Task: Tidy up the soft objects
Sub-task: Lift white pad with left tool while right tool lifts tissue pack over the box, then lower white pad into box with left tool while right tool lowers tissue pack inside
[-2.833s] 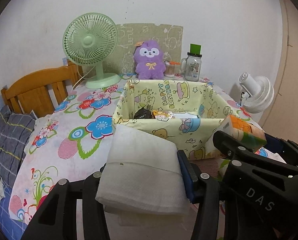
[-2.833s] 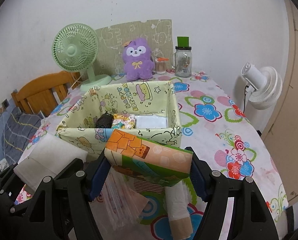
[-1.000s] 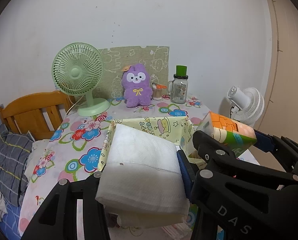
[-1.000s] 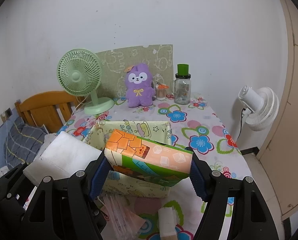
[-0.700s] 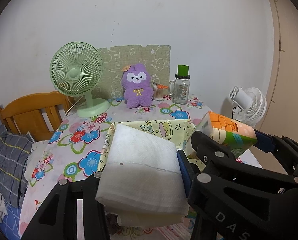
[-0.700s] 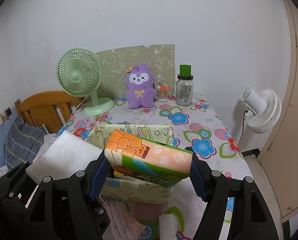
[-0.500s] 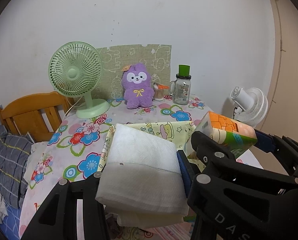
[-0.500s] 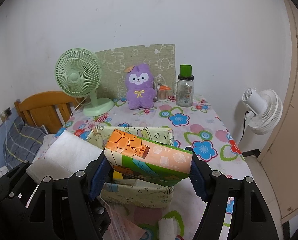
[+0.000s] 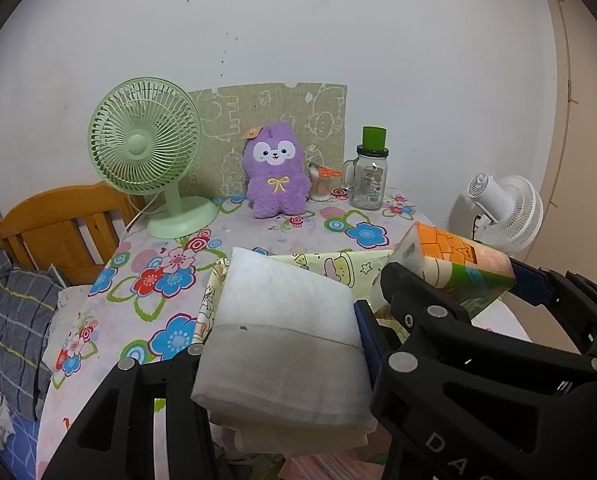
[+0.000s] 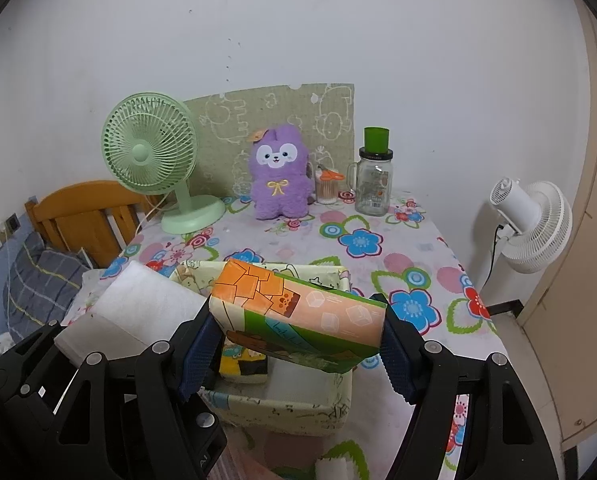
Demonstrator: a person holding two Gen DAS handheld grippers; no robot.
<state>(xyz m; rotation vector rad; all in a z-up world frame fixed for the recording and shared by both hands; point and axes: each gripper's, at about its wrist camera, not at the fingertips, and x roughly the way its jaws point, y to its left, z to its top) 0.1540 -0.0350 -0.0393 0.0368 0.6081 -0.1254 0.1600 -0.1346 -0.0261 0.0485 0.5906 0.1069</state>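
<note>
Over the near edge of the floral desk (image 10: 410,240), both held items blocked most of the fabric storage box (image 10: 298,408). Left wrist view: only the box's far rim showed, behind the folded white towel (image 9: 286,344); its interior was hidden. Left gripper (image 9: 282,360) was clamped on that towel, its left finger mostly covered by cloth. Right gripper (image 10: 294,344) was clamped on the orange-and-green tissue pack (image 10: 298,316), held tilted just above the box.

Box contents, right wrist view: a yellow cartoon-print packet (image 10: 244,364) and something flat and white (image 10: 298,384) beside it; the rest lay under the pack. Print on the pack was too small to read.

Partial letters "DA" showed on the right gripper's body in the left view, cut off by the frame. A white object (image 10: 332,468) was cut off at the bottom edge; identity unclear.

Back of desk: green fan (image 10: 154,160), purple plush (image 10: 280,176), glass jar (image 10: 372,188) with an illegible label.
</note>
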